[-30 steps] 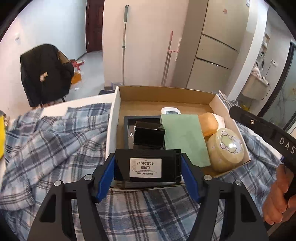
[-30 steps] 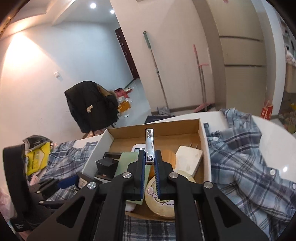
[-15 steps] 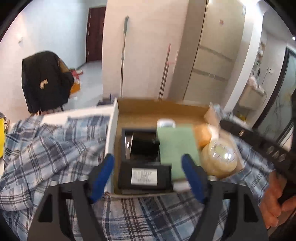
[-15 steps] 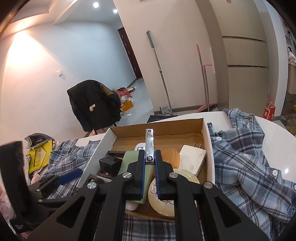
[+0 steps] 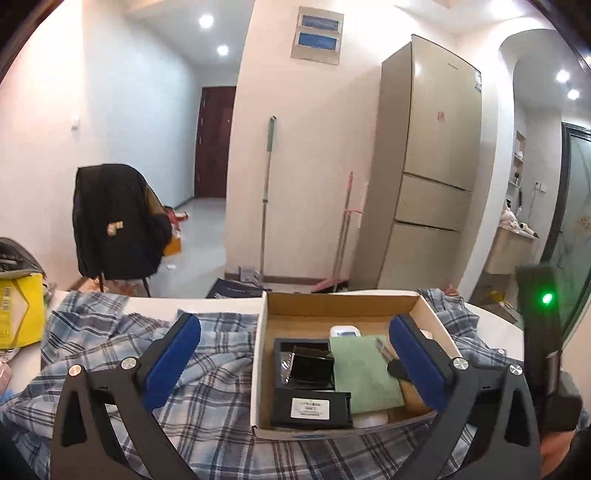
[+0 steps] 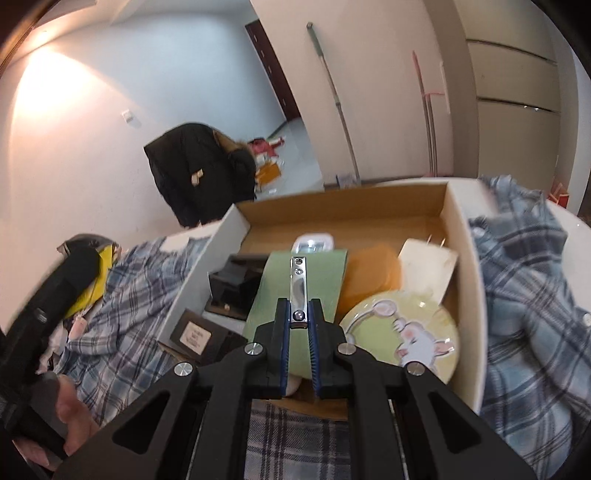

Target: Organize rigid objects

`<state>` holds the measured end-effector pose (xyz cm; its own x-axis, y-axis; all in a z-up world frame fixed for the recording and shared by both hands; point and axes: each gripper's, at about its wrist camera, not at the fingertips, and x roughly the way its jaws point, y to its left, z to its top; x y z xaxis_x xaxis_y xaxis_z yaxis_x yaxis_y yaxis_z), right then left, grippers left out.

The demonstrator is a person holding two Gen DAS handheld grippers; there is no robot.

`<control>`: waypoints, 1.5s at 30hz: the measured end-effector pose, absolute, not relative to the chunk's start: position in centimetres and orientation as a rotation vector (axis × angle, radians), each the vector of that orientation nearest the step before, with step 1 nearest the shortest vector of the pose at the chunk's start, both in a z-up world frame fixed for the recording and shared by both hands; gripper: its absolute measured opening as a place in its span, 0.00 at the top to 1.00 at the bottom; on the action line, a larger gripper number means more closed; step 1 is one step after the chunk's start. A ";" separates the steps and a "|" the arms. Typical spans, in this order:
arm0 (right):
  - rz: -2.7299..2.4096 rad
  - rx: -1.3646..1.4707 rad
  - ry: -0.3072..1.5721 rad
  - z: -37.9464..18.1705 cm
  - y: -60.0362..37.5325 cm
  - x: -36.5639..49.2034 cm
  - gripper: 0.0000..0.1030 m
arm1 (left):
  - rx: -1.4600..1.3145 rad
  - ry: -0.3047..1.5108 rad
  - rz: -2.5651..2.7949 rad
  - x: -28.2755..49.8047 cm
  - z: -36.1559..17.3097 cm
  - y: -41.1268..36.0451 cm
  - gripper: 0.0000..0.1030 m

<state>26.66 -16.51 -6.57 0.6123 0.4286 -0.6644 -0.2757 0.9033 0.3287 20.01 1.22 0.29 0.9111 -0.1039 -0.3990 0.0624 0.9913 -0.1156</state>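
while our left gripper has just been opening, wide and empty above the cardboard box, our right gripper clamps metal nail clippers.

Pale walls, ceiling spotlights, dark door, beige fridge, coat-draped chair, mop against wall

One cardboard box holds: one green card, one round cartoon-mouse tin, one white plug adapter, one orange case, one labelled black box and one white device. One metal nail clipper above the box.
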 end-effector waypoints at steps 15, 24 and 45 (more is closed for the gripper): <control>0.310 0.131 0.676 -0.4 -18.0 24.4 0.42 | -0.198 0.380 -0.130 17.4 4.5 2.2 0.00; 0.373 0.081 0.441 8.8 -20.3 16.2 0.42 | -0.054 0.158 -0.048 9.1 11.9 0.8 0.00; 0.327 0.062 0.148 10.2 -23.5 5.4 0.00 | -0.007 -0.046 0.010 -3.0 12.1 -1.8 0.00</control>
